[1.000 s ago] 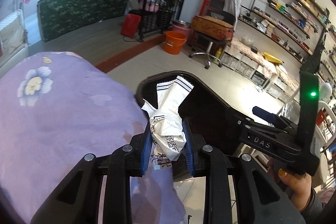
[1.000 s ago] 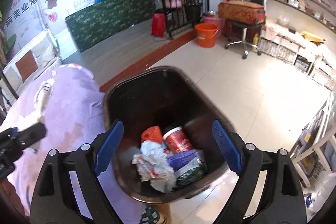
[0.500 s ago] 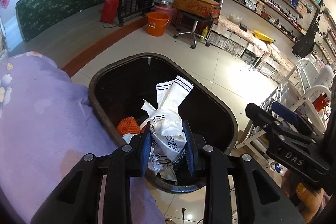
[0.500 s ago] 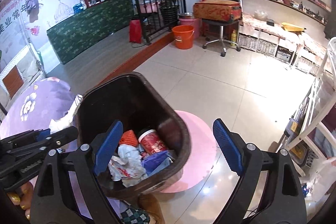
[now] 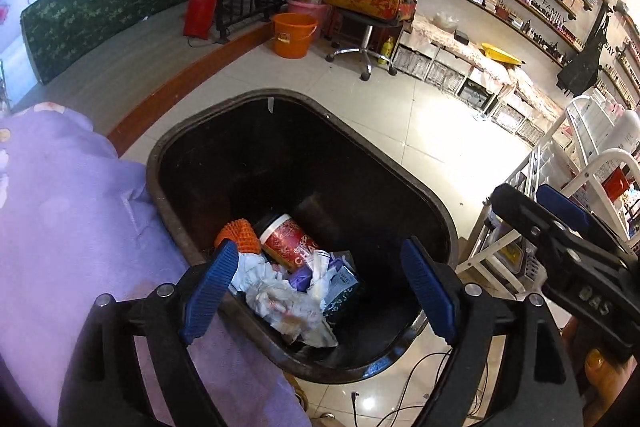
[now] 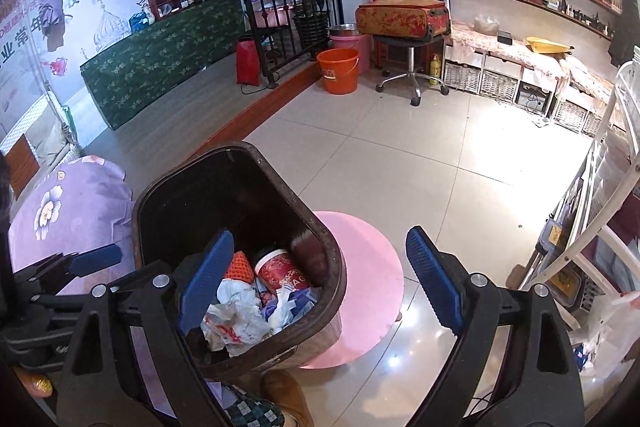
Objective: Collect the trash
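Observation:
A dark brown trash bin [image 5: 420, 195] [image 6: 320, 227] stands on the tiled floor beside a purple-covered bed. Inside lie crumpled white wrappers [image 5: 288, 303] [image 6: 232, 323], a red paper cup [image 5: 290, 241] [image 6: 280, 273] and an orange mesh piece [image 5: 238, 237]. My left gripper [image 5: 318, 291] is open and empty, hovering over the bin's near rim. My right gripper [image 6: 320, 279] is open and empty over the bin's right side; it also shows at the right of the left wrist view [image 5: 560, 239].
The purple flowered bed cover [image 5: 60, 227] [image 6: 68, 211] lies left of the bin. A pink round stool [image 6: 360, 287] sits right of the bin. A white rack [image 5: 580, 187] stands at right. An orange bucket [image 6: 338, 71] and a swivel stool [image 6: 404, 67] stand farther back.
My left gripper has opened and let go of the white wrapper, which now lies in the bin. Both grippers have shifted slightly over the bin.

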Demonstrator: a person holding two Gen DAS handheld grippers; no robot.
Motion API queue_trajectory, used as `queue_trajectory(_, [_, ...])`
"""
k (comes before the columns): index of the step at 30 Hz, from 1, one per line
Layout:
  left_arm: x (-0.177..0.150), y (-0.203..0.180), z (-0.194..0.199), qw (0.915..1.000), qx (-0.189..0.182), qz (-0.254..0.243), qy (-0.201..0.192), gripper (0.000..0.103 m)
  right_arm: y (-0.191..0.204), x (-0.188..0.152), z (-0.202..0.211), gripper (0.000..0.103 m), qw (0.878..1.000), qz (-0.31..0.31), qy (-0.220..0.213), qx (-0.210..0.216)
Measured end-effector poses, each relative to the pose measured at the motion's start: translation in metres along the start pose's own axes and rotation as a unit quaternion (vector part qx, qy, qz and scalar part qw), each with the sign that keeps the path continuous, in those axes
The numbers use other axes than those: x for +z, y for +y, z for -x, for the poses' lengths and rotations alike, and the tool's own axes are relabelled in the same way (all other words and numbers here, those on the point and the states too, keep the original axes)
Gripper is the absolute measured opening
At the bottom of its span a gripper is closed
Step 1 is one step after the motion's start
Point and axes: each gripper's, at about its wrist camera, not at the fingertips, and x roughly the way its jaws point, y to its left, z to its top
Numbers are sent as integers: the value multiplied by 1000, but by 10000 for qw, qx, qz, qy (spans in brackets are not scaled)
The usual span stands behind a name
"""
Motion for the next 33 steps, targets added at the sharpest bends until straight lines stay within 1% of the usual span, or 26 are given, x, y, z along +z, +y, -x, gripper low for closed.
queue_trajectory(2, [-1, 0, 10, 9998, 74, -54, -180, 84, 3, 0, 1, 88, 10000, 23, -14, 19])
queue_trajectory(3, [0, 0, 13, 9996, 124, -79, -260, 87, 5, 0, 1, 88, 10000, 48, -29, 29])
queue_trajectory(5, [-4, 3, 25, 9986, 272, -97, -446, 88, 9, 2, 2, 89, 9999, 86, -33, 51])
queue_trajectory(9, [-17, 20, 51, 9957, 486, 113, -784, 90, 19, 3, 10, 93, 9998, 127, -125, 74])
queue_trajectory(13, [-32, 40, 79, 9891, 814, 406, -1155, 92, 37, 3, 18, 97, 9994, 185, -222, 191])
queue_trajectory(16, [-46, 53, 101, 9811, 1185, 484, -1449, 95, 58, -1, 26, 97, 9985, 338, -308, 294])
queue_trajectory(18, [-56, 61, 116, 9749, 1441, 523, -1616, 97, 78, -7, 34, 97, 9972, 514, -428, 344])
queue_trajectory(19, [-63, 67, 124, 9698, 1641, 575, -1709, 97, 86, -10, 38, 97, 9962, 612, -497, 360])
queue_trajectory(21, [-73, 75, 139, 9614, 1927, 704, -1834, 97, 110, -20, 50, 97, 9927, 856, -735, 423])
queue_trajectory(25, [-94, 94, 168, 9448, 2326, 1088, -2037, 97, 156, -38, 69, 97, 9852, 1250, -1121, 356])
queue_trajectory(28, [-107, 100, 191, 9265, 2748, 1247, -2249, 97, 181, -50, 85, 97, 9792, 1469, -1198, 718])
queue_trajectory(31, [-119, 106, 213, 9116, 3018, 1394, -2420, 97, 203, -64, 101, 97, 9717, 1708, -1308, 976])
queue_trajectory(33, [-124, 108, 224, 9048, 3096, 1490, -2518, 97, 215, -71, 111, 97, 9664, 1862, -1306, 1203])
